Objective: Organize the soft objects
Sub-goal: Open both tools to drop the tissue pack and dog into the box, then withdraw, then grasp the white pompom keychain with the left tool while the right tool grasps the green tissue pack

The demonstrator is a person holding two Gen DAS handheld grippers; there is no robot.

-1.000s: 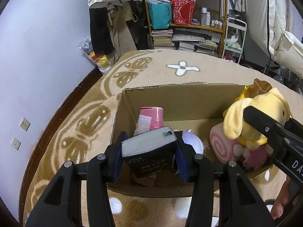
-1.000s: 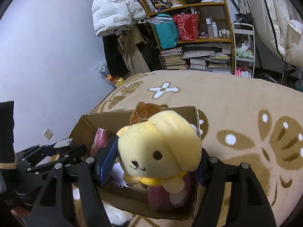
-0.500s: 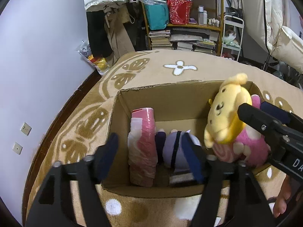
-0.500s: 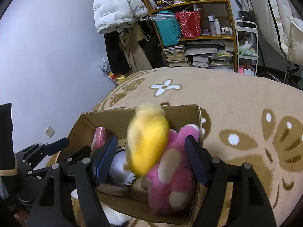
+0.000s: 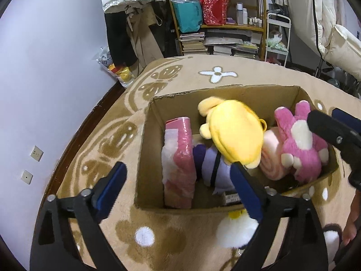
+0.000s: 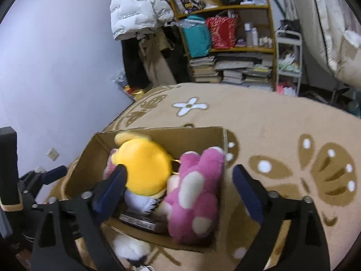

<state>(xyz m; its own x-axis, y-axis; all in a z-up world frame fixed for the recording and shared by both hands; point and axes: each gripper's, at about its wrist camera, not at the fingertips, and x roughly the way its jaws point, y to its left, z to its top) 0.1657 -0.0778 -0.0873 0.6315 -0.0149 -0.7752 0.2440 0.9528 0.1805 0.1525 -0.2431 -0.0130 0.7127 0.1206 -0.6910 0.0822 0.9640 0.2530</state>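
Soft toys fill a cardboard box [image 5: 227, 91] that stands on a beige patterned rug [image 5: 259, 76]. A yellow plush [image 5: 237, 133] lies on top of the pile, partly over a lavender plush [image 5: 208, 164], with a pink-and-cream plush [image 5: 300, 149] against the box's right wall and a pink wrapped bundle [image 5: 178, 155] upright at the left. A dark, flat packet [image 6: 137, 221] sits low near the front wall.

The left gripper [image 5: 178, 189] hangs above the box's near left corner, its jaws opening wide with nothing pressed between them; one blue pad stands outside the box wall and the other over the toys. The right gripper [image 6: 178, 192] is also opening, its pads clear of both the yellow and the pink plush, which lie beneath the gap.

The step in hand appears to be the release: both loads look to be down in the box. A white fluffy toy [image 5: 237, 230] lies on the rug just in front of the box and is probably next. Picking it up would call for drawing a gripper back over the front wall, lowering it to the rug and closing gently on the soft body without catching the cardboard. A cluttered bookshelf [image 6: 227, 52] stands against the far wall.
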